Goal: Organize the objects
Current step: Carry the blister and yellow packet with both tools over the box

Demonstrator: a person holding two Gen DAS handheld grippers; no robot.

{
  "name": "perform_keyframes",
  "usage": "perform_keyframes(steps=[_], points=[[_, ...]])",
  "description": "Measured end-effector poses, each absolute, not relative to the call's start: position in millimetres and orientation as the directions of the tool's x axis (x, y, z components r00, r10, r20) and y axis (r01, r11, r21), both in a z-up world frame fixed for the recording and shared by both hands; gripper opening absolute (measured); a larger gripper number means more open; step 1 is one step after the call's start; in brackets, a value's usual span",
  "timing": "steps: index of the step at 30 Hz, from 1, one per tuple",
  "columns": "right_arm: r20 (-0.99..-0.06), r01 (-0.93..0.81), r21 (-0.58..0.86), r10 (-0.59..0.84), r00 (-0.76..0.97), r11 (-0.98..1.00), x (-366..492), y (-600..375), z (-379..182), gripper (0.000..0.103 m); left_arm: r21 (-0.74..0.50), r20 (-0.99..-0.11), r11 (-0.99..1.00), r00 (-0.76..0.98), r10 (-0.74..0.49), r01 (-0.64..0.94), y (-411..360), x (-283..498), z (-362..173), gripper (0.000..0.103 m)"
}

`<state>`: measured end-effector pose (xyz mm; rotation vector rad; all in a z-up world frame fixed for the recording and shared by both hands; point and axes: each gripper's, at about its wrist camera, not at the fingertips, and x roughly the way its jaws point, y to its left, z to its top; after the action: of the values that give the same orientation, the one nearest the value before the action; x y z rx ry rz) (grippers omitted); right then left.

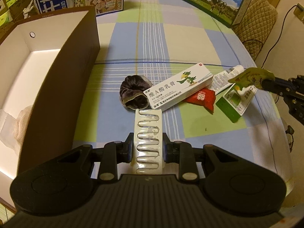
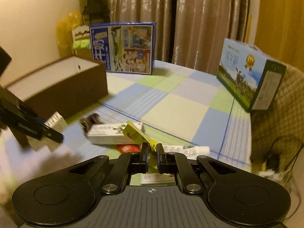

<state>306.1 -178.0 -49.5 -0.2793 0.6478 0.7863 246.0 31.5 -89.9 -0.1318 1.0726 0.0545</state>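
Observation:
My left gripper (image 1: 147, 148) is shut on a white blister pack (image 1: 148, 133) and holds it above the checked tablecloth, right of the open brown box (image 1: 62, 60). My right gripper (image 2: 151, 153) is shut on a yellow-green sachet (image 2: 136, 133), lifted above the pile; it shows at the right in the left wrist view (image 1: 250, 77). On the cloth lie a dark cloth scrunchie (image 1: 133, 93), a white ointment carton with a green parrot (image 1: 180, 87), a red packet (image 1: 201, 98), a white tube (image 1: 226, 77) and a green-and-white box (image 1: 235, 100).
The brown box holds white crumpled paper (image 1: 17, 121) at its near end. A blue milk carton case (image 2: 123, 47) stands at the table's back, another milk case (image 2: 250, 74) at the right edge beside a quilted chair (image 2: 277, 117). A cable (image 1: 273, 43) hangs by the right side.

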Motion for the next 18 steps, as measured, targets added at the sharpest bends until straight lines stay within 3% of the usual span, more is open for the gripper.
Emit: perform_keyframes(steps=[9, 18], points=[[-0.605, -0.724, 0.204, 0.667, 0.436, 0.659, 289, -164, -19, 0.004, -0.098, -0.846, 0.991, 0.532, -0.034, -0.093, 40, 230, -59, 0.024], [-0.542, -0.768, 0.317, 0.771, 0.334, 0.556, 277, -114, 10, 0.004, -0.105, -0.797, 0.988, 0.604, -0.015, -0.115, 72, 209, -24, 0.024]])
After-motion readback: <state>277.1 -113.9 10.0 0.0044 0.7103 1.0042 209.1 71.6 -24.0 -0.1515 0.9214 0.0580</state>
